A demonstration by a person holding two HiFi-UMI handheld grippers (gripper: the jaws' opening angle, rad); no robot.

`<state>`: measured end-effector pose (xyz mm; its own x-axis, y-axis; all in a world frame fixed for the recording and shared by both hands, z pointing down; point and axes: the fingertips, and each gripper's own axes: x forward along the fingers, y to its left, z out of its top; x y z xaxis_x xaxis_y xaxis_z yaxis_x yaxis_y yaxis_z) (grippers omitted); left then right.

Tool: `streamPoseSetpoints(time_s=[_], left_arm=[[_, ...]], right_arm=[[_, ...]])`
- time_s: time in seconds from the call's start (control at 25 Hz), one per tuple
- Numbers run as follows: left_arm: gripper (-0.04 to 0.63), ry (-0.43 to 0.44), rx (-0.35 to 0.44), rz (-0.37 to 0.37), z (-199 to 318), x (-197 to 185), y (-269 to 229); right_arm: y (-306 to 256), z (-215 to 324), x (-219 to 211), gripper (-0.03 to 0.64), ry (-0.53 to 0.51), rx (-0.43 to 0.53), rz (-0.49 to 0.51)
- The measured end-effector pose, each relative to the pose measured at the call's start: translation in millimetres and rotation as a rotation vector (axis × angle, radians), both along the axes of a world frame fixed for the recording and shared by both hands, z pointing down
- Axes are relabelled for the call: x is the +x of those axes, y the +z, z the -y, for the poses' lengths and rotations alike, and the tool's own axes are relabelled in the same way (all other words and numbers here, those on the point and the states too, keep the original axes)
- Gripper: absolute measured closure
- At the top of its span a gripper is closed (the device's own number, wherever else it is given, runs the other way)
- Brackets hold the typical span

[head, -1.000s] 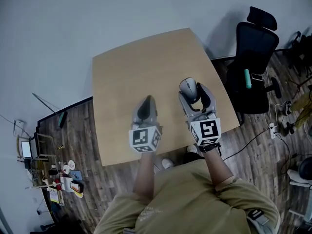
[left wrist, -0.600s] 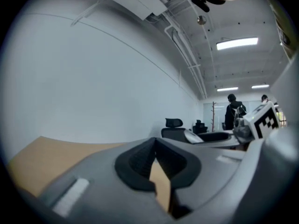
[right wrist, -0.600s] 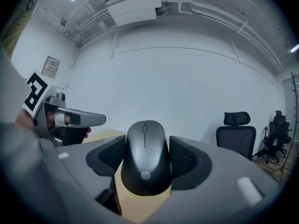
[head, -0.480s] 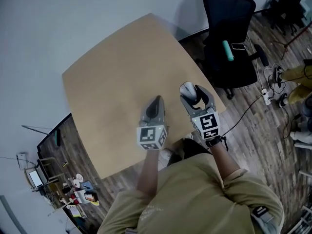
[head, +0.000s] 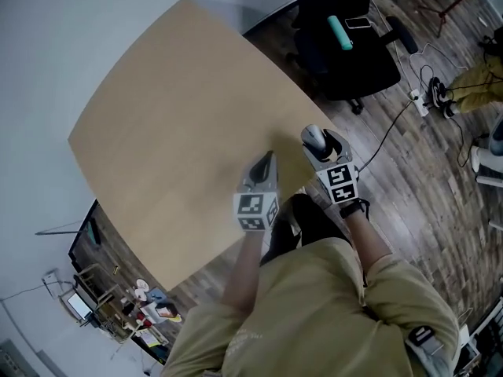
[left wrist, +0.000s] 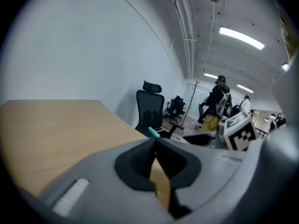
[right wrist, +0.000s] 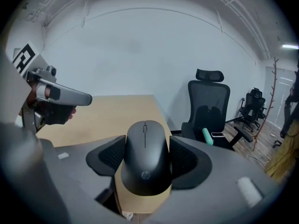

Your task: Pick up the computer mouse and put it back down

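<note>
Head view: the right gripper [head: 317,143] carries the matte black computer mouse [head: 313,137] at the pale wooden worktop's [head: 181,116] near edge.
Left gripper view: the left gripper [left wrist: 155,144] is clenched, empty.
Right gripper view: jaws clamp the mouse's sides; pick-up looks done, set-down remains.

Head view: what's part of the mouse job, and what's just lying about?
Job: mouse, clamped in the right gripper; table.
Lying about: office chair, teal tube on its seat, floor clutter.
</note>
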<state>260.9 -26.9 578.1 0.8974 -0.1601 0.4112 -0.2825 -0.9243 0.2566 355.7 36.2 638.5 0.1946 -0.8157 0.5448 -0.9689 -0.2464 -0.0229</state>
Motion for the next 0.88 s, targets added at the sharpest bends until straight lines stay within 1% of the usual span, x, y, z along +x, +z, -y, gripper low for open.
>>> streamPoseSetpoints(time_s=[0.2, 0.28, 0.36, 0.48, 0.6, 0.72, 0.88], left_arm=[[0.594, 0.045, -0.038, 0.074, -28, 16, 46], [0.594, 0.062, -0.049, 0.109, -38, 16, 64], [0.594, 0.068, -0.068, 0.126, -44, 13, 72], [0.594, 0.063, -0.09, 0.141, -44, 7, 79], [0.594, 0.053, -0.092, 0.153, -38, 0, 83], [0.594, 0.031, -0.088, 0.146, -27, -6, 81], [0.594, -0.002, -0.092, 0.134, -17, -15, 77]], right_arm=[[61, -27, 22, 0.318, 0.033, -0.096, 0.041], [77, -34, 28, 0.316, 0.049, -0.122, 0.057], [86, -35, 30, 0.316, 0.051, -0.144, 0.073], [102, -35, 32, 0.316, 0.045, -0.181, 0.087], [115, -34, 26, 0.316, 0.037, -0.218, 0.109], [125, -36, 18, 0.314, 0.022, -0.258, 0.131], [131, -39, 14, 0.308, 0.017, -0.271, 0.149]])
